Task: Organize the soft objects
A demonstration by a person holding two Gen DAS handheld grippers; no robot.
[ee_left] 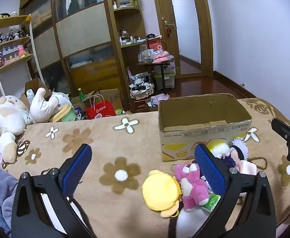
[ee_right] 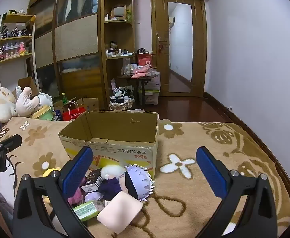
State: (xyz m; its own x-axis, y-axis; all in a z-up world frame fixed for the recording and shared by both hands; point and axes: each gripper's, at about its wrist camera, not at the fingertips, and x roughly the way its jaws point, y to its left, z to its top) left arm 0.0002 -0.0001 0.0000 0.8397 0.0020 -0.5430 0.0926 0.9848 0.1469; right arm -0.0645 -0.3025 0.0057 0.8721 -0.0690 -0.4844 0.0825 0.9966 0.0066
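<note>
An open cardboard box stands empty on the flowered blanket. In front of it lies a heap of small soft toys: a yellow plush, a pink bear, and a doll with pale lilac hair and a black blindfold. A pale pink soft piece, a green packet and a small dark carton lie among them. My left gripper hovers open above the yellow plush and pink bear. My right gripper is open over the doll, touching nothing.
Large white plush toys lie at the blanket's far left. A red paper bag, boxes and a basket crowd the floor beyond the bed. Wardrobe, shelves and a door stand behind. Blanket to the right of the box is bare.
</note>
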